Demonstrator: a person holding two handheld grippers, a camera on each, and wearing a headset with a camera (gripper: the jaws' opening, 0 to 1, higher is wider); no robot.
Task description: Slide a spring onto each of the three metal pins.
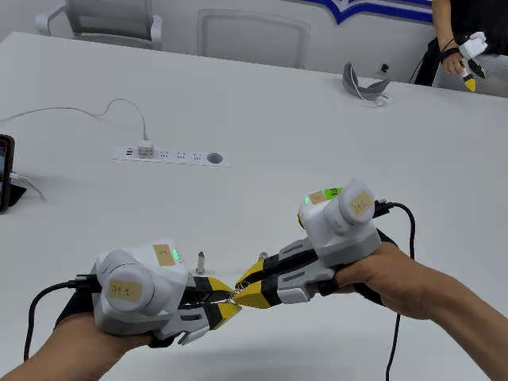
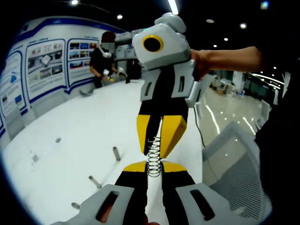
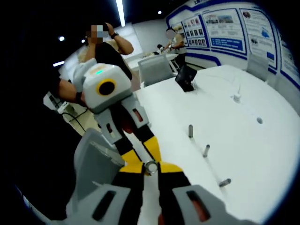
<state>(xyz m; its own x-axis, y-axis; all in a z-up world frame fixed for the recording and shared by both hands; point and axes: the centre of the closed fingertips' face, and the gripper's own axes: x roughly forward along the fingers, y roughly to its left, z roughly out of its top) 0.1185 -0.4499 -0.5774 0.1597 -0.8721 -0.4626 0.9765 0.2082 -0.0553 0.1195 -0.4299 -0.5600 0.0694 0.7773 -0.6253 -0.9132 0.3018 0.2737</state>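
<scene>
One spring [image 2: 154,158] is held above the desk [image 1: 317,119]; we see the left gripper [image 1: 226,309] pinching one end in its fingers [image 2: 133,167] and the right gripper [image 1: 244,294] pinching the other. Three pins [image 2: 116,153] stand on the desk nearby.

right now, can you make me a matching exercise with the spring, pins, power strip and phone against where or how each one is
1 spring
2 metal pins
3 power strip
4 phone

a at the left edge of the table in the head view
b nothing slid onto them
c between the left tool and the right tool
d white plug in it

Pairs: 1-c, 2-b, 3-d, 4-a
</scene>
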